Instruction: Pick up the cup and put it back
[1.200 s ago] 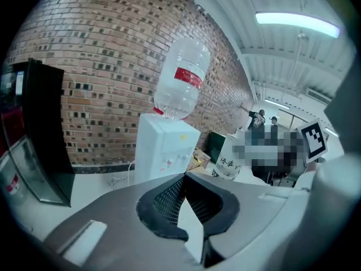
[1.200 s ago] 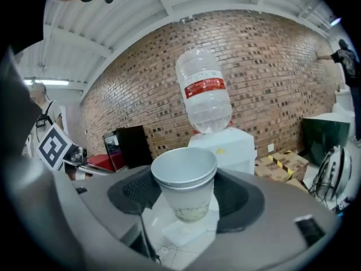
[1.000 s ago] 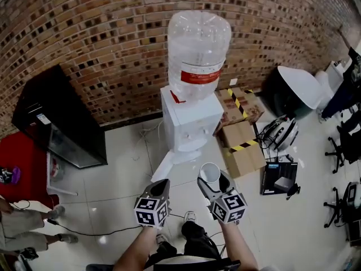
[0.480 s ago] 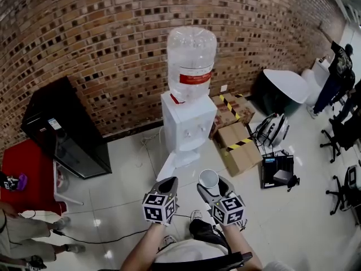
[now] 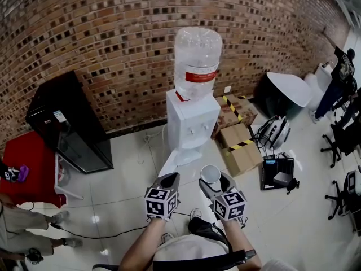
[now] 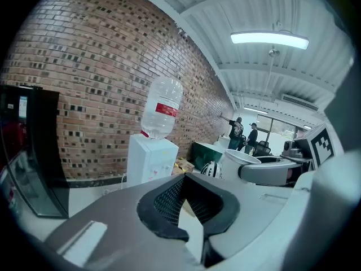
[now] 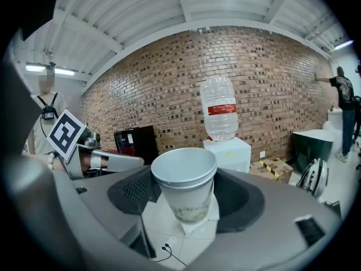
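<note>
A white water dispenser (image 5: 192,126) stands against the brick wall (image 5: 113,33), with a clear, red-labelled bottle (image 5: 197,61) upturned on top. Left of it is a black cabinet (image 5: 67,123), and beside that a red desk (image 5: 25,165) bearing a purple item (image 5: 21,174). Right of the dispenser lie 2 cardboard boxes (image 5: 242,148) with yellow-and-black tape, then a helmet (image 5: 274,131) and a black box (image 5: 280,174) on the tiled floor (image 5: 130,168). A black cable (image 5: 96,235) trails across the floor.

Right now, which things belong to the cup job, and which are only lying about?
Job: cup, gripped by the right gripper; probably the water dispenser.
Lying about: cardboard boxes, helmet, black cabinet, floor cable.
</note>
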A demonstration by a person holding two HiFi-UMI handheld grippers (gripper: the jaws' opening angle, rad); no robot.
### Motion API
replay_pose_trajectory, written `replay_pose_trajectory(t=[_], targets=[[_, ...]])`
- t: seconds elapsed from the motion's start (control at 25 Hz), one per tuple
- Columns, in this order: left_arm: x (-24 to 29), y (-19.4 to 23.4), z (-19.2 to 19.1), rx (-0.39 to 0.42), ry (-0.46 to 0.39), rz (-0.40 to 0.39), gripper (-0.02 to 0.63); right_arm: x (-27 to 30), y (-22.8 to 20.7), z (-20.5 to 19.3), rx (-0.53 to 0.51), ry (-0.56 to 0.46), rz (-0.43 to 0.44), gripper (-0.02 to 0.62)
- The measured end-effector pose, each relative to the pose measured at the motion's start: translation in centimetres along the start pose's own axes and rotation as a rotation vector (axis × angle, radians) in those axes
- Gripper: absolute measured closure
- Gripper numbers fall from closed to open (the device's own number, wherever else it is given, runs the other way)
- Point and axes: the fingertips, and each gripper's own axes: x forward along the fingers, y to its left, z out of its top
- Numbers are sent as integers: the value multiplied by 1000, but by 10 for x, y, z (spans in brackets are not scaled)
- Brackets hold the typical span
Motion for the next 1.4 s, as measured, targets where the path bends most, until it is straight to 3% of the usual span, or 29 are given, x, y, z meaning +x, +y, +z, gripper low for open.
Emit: replay_pose_trajectory(t=[0.92,1.4], targets=[[12,0,8,-20,-10,-1,606,8,-10,6,4,6,11,268],[21,-5,-10,-65,12,9,606,8,-22,-10,9,39,16,268]])
